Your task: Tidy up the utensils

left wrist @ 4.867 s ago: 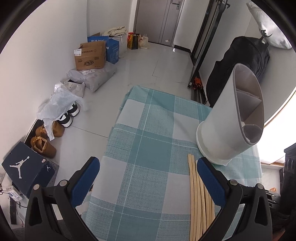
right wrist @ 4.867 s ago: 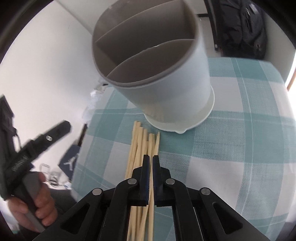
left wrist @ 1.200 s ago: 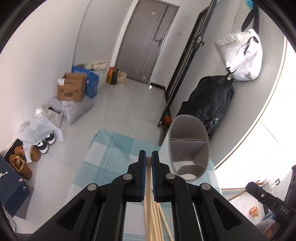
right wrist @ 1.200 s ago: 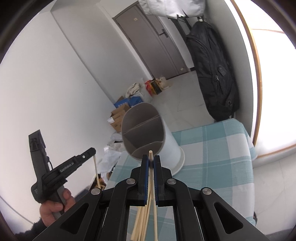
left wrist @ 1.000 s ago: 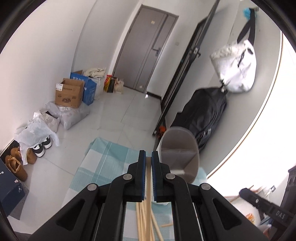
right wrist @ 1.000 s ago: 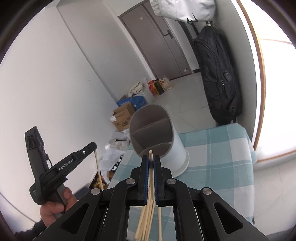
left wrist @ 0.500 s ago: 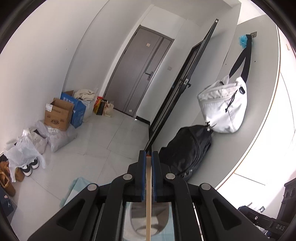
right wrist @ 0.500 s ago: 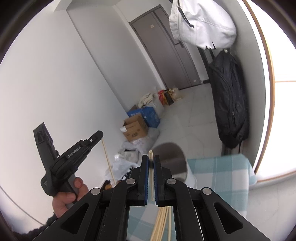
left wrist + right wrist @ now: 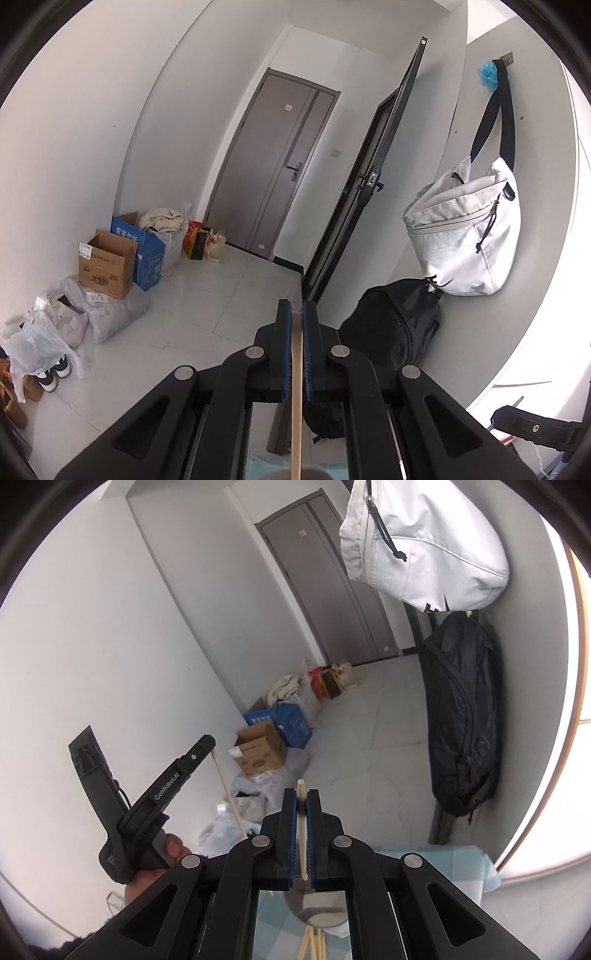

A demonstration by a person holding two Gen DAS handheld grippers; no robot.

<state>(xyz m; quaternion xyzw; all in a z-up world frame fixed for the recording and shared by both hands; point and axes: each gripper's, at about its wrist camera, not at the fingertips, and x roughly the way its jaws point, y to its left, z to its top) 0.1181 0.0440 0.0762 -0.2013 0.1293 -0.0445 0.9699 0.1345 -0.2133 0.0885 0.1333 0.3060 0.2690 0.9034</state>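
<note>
My left gripper is shut on one pale wooden chopstick that runs down between its blue pads. In the right wrist view the left gripper is high at the left, held by a hand, and its chopstick hangs below it. My right gripper is shut on a second chopstick, whose tip pokes just past the pads. The grey divided utensil holder sits low between the right gripper's arms. Several loose chopsticks lie in front of it on the checked tablecloth.
A black backpack leans on the wall beyond the table, with a white bag hanging above it. Cardboard boxes, plastic bags and shoes line the floor along the left wall. A grey door closes the hallway.
Both grippers have risen, each with its chopstick. The holder and the tablecloth have slid down to the bottom edge of both views, and more wall and door show.
</note>
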